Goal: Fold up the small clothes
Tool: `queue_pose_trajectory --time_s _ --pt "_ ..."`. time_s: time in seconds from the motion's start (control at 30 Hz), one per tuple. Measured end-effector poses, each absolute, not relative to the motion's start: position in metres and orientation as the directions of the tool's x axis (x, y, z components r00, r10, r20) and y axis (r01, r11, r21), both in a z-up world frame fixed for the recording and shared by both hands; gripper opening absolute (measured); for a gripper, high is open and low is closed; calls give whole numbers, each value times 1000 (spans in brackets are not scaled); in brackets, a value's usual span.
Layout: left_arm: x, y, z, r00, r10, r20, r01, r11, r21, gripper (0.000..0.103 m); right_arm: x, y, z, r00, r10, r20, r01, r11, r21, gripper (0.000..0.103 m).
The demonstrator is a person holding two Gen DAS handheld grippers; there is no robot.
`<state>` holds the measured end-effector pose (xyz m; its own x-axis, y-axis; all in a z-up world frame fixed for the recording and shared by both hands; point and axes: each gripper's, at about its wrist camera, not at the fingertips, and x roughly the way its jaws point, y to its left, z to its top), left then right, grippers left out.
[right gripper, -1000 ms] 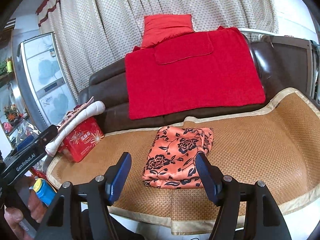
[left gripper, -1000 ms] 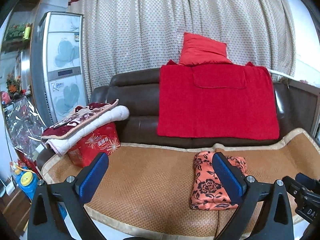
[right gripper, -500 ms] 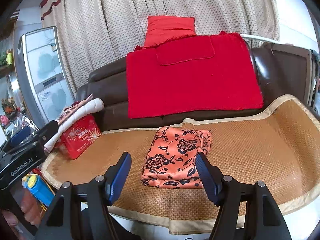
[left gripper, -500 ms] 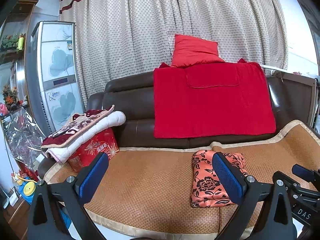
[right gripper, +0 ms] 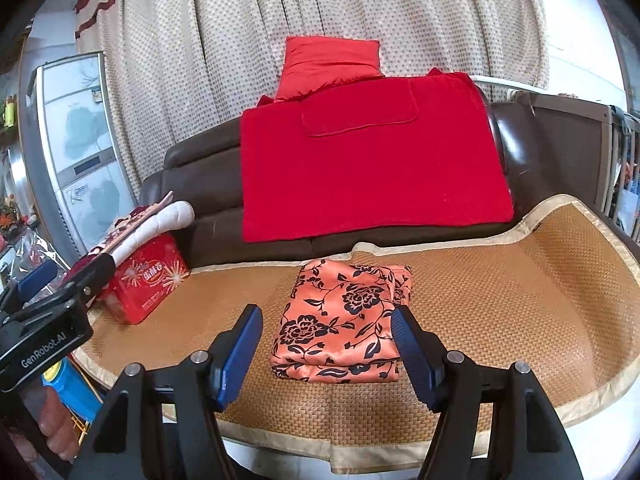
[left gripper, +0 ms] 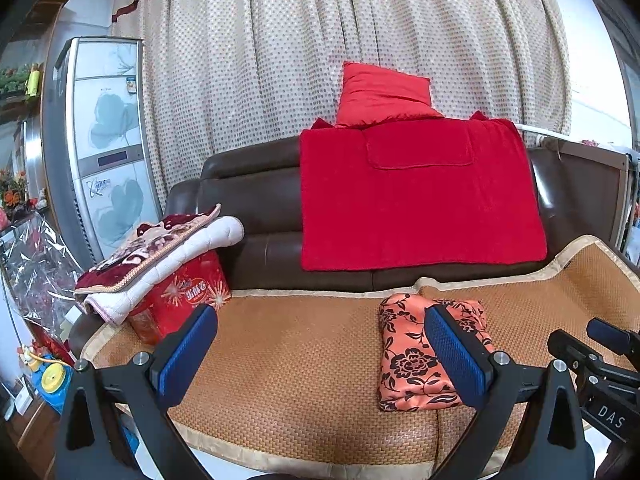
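Folded floral cloth [right gripper: 340, 320] on woven mat [right gripper: 500, 300], beyond both empty, wide-open claws, right claw [right gripper: 326, 354], left claw [left gripper: 320, 356].

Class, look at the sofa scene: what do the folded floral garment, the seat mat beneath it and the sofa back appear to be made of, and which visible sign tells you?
Folded floral garment: probably satin or silk-like fabric; its orange surface has a soft sheen and smooth folds.
Seat mat: seemingly woven rattan or bamboo; a fine basket-weave grain shows, edged with beige cloth binding.
Sofa back: likely leather or faux leather; dark brown, smooth, faintly glossy.

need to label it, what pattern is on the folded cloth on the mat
Orange with black flowers and leaves on the cloth; clearest in the right wrist view.
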<state>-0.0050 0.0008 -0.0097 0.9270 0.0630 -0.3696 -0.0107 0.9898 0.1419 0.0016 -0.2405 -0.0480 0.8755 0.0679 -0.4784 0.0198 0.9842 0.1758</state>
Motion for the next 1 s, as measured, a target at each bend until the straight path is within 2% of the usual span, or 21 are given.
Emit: queue_pose_trajectory --time_s 1.0 --pt "30 41 -8 919 81 -386 -57 996 72 103 37 -198 -41 874 46 -484 4 995 100 71"
